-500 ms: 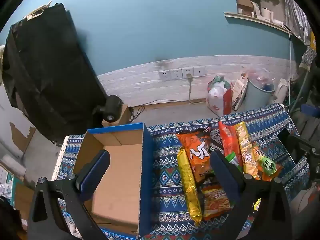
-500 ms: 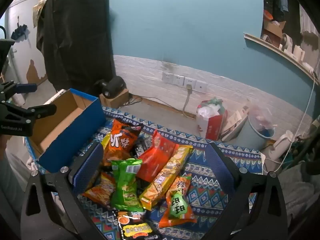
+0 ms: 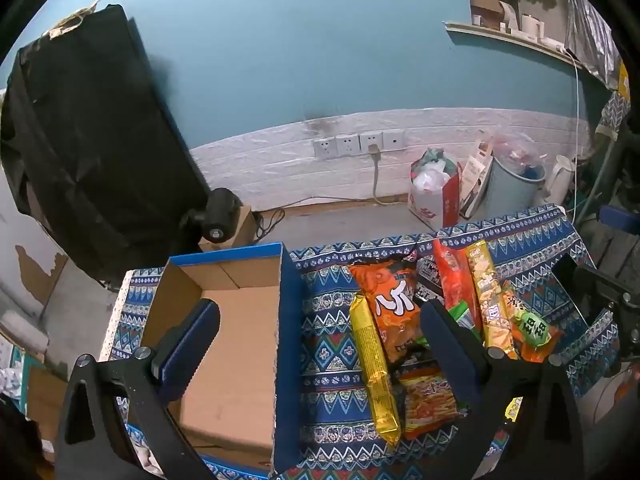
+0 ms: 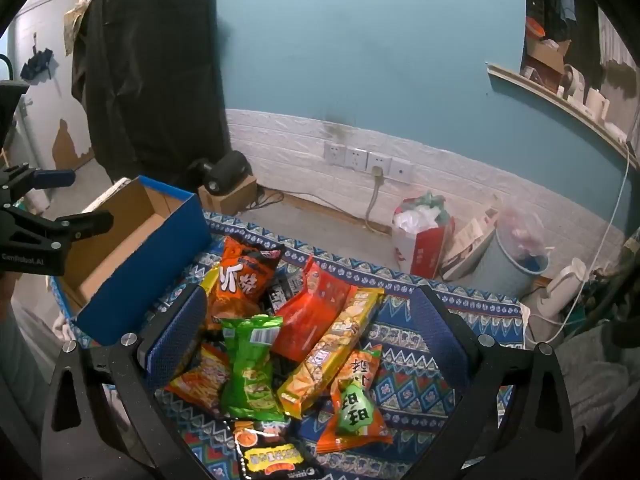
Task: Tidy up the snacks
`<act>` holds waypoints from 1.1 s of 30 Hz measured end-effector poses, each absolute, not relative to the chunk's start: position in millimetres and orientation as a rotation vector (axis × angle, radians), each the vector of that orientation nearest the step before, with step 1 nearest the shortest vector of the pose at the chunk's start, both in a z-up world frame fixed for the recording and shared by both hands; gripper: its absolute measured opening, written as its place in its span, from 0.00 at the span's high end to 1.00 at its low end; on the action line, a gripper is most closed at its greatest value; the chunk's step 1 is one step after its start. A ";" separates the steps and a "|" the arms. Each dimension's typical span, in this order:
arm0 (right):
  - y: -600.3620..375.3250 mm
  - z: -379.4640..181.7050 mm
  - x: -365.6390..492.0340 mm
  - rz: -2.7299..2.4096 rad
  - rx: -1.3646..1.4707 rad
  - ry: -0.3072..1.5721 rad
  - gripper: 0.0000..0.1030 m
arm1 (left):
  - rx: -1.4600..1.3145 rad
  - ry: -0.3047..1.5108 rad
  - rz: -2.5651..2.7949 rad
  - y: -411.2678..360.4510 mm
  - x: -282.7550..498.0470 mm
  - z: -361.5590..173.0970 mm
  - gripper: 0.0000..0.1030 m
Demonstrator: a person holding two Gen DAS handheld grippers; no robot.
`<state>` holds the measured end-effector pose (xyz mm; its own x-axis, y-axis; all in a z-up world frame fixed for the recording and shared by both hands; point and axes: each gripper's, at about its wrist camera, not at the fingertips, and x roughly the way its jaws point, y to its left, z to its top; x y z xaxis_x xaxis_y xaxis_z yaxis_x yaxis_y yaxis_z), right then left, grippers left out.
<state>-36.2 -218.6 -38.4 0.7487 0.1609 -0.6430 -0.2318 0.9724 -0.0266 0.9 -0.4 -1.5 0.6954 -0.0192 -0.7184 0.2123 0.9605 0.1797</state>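
My left tool point(image 3: 320, 332) hung wide open over the bench point(image 3: 332, 360), gripping nothing, one finger above the cardboard box point(image 3: 236, 344) and the other above the snack pile. The box sat open at the left end of the patterned cloth, blue outside, brown inside, nothing visible in it. Just right of its wall lay a long yellow packet point(image 3: 374, 372), touching the orange chip bag point(image 3: 394, 312) beside it. My right tool point(image 4: 306, 332) was open too, empty, fingers spread either side of the heap. Between them: a green bag point(image 4: 250, 368) on top, a red bag point(image 4: 312, 312) behind it, a long biscuit pack point(image 4: 332, 352) slanting across, and a small orange pouch with a green label point(image 4: 356, 400) nearest the right finger. A black packet point(image 4: 272, 456) lay closest to me.
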 end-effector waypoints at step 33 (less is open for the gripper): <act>-216.1 -43.8 -36.7 0.220 -0.112 0.712 0.03 | 0.245 0.806 -0.148 -3.7 -0.6 -4.8 0.02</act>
<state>-36.7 -216.1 -43.8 0.7351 0.1621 -0.6583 -0.2383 0.9708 -0.0271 -0.6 -3.7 -4.8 0.6844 -0.0380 -0.7282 0.2240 0.9613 0.1603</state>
